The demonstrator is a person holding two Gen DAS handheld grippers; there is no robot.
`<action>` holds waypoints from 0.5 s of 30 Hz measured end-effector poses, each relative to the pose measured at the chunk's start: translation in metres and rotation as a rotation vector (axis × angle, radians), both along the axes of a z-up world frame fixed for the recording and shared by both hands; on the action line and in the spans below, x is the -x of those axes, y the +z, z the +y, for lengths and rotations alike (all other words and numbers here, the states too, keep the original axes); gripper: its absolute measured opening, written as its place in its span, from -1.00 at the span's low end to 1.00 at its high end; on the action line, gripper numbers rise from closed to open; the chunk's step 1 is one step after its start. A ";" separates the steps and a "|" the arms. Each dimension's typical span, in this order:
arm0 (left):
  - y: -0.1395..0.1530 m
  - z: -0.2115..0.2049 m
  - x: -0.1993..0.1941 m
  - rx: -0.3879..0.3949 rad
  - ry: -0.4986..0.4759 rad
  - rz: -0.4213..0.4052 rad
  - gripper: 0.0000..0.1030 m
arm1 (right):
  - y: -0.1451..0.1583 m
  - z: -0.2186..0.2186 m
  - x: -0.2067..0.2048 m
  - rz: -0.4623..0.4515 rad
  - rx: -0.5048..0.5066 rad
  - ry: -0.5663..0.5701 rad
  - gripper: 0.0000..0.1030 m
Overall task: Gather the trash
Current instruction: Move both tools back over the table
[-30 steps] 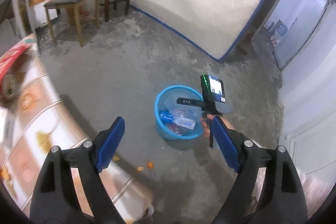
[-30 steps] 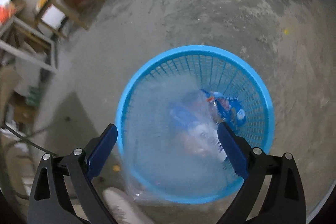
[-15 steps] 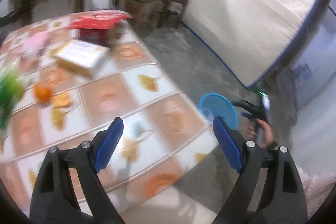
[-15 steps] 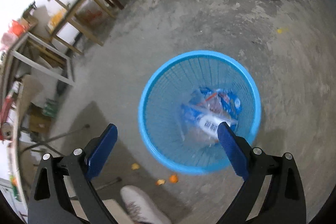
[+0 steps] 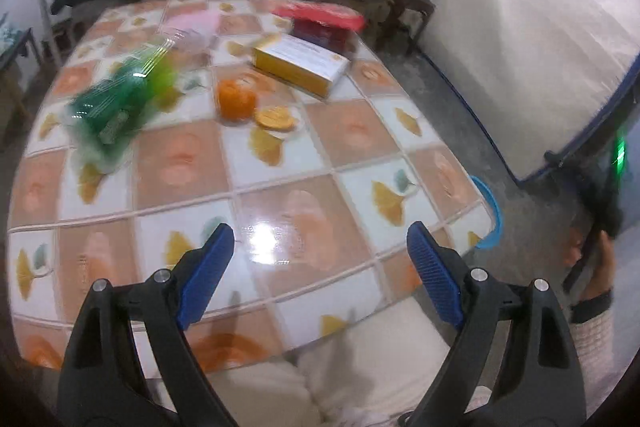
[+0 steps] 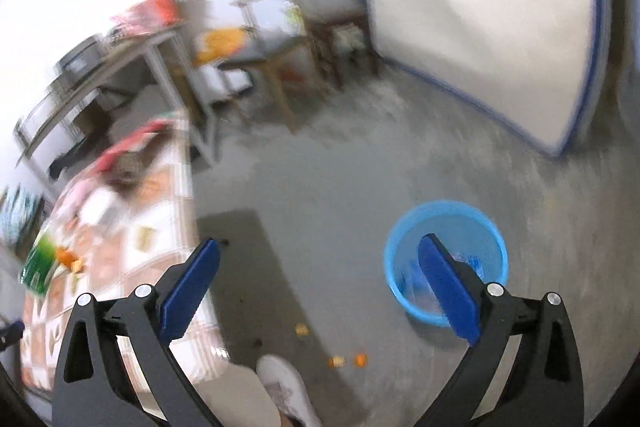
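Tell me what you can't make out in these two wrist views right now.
- Green packet, left wrist view: motion blur hides its label and shape.
- Blue basket, left wrist view: mostly hidden behind the table corner.
- Basket contents, right wrist view: blurred, partly covered by the right gripper finger.
- Orange bits on the floor, right wrist view: too small to identify.

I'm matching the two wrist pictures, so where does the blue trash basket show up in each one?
Left wrist: only a sliver of the blue trash basket shows, right of centre, behind the table's near right corner.
Right wrist: the whole basket stands on the floor, lower right, partly behind the gripper's right finger.
Shared landmark: the white mattress leaning at the wall.
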State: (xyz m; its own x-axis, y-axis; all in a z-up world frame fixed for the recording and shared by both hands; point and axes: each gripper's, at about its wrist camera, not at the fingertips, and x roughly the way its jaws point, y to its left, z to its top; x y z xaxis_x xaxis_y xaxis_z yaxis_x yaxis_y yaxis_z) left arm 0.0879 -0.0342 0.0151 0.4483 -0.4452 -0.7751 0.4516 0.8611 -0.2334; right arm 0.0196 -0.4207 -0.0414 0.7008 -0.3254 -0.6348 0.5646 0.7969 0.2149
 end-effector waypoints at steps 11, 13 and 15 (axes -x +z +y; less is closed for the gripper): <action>0.032 0.065 -0.013 0.038 0.096 -0.173 0.84 | 0.076 0.132 -0.112 -0.034 0.213 0.288 0.87; 0.030 0.072 -0.022 0.088 0.088 -0.155 0.84 | 0.077 0.139 -0.122 -0.075 0.147 0.376 0.87; 0.025 0.076 -0.033 0.119 0.085 -0.144 0.84 | 0.074 0.146 -0.140 -0.111 0.065 0.487 0.87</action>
